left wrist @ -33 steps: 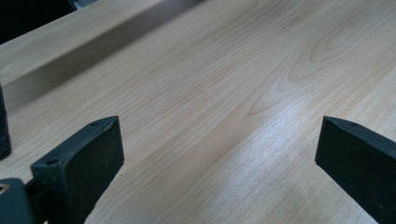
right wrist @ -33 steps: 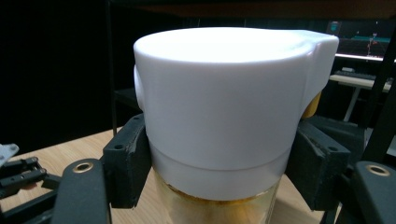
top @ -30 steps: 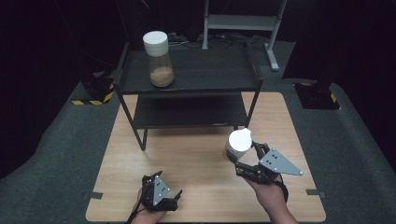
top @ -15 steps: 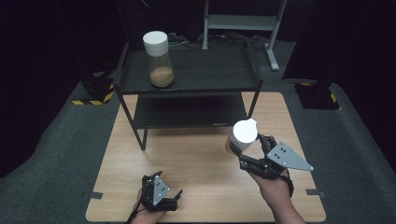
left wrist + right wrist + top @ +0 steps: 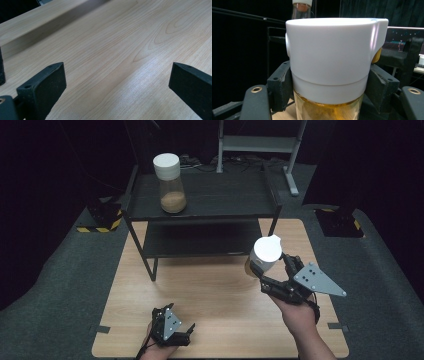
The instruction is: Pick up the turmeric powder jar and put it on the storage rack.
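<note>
My right gripper (image 5: 264, 270) is shut on a clear jar with a white lid (image 5: 266, 253) and holds it upright above the wooden table (image 5: 210, 290), in front of the black shelf rack. In the right gripper view the jar (image 5: 332, 65) stands between the two black jaws, with yellowish contents below the lid. A second jar with a white lid (image 5: 169, 182) and brown contents stands on the top shelf (image 5: 220, 195) at its left. My left gripper (image 5: 175, 332) rests low near the table's front edge, open, with bare wood between its fingers (image 5: 47, 85).
The black two-level rack (image 5: 200, 237) stands across the back of the table, its legs at left and right. Dark grey matting (image 5: 60, 285) surrounds the table. A metal stand (image 5: 260, 142) rises behind the rack.
My right gripper has lifted the jar up and slightly right, off the table. The left gripper has stayed where it was.
</note>
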A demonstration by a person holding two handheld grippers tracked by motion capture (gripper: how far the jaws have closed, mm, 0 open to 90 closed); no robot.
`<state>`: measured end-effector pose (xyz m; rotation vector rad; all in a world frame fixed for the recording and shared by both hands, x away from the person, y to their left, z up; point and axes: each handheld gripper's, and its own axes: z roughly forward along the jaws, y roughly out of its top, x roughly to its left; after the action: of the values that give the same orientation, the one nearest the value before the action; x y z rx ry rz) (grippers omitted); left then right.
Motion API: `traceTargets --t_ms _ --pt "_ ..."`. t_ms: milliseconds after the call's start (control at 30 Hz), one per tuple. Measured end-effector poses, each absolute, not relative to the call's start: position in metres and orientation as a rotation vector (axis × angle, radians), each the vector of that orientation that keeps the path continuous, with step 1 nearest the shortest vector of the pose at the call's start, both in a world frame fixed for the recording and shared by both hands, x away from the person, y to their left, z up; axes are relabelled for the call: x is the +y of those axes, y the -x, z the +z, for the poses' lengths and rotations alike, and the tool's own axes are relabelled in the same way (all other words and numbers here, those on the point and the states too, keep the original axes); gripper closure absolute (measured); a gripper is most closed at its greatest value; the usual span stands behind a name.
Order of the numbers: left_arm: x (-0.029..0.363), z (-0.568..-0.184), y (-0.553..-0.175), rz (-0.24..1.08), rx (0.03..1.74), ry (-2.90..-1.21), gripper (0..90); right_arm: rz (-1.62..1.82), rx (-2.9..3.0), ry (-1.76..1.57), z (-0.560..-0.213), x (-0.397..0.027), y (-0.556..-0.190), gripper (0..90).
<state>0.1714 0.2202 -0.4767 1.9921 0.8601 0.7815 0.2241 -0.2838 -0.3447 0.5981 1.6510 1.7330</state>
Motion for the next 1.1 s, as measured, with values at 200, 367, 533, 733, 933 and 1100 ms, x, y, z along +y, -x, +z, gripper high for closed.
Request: traceTargets --t_ms 200,367,533,733,933,1100 --pt "0.221 -0.477 -0.171 0.781 0.86 -1.99 1.5 1.736 1.631 -0.585 -0.333 -0.281 -0.226 29.9" --pt "0.221 -0.477 -0.171 0.78 0.859 -1.989 1.5 1.743 1.613 -0.581 -0.323 -0.278 -0.229 29.9" --pt "0.221 -0.477 -0.172 0.779 0.862 -1.989 1.5 1.748 1.606 -0.582 -0.313 -0.274 -0.234 29.9" --pt "0.221 -0.477 -0.171 0.78 0.861 -1.986 1.5 1.749 1.591 -0.577 -0.301 -0.269 -0.24 29.9" --pt "0.221 -0.478 -0.171 0.778 0.862 -1.982 1.5 1.747 1.583 -0.584 -0.291 -0.263 -0.246 29.9" --pt "0.221 -0.477 -0.17 0.785 0.862 -1.985 1.5 1.747 1.574 -0.599 -0.283 -0.259 -0.253 29.9"
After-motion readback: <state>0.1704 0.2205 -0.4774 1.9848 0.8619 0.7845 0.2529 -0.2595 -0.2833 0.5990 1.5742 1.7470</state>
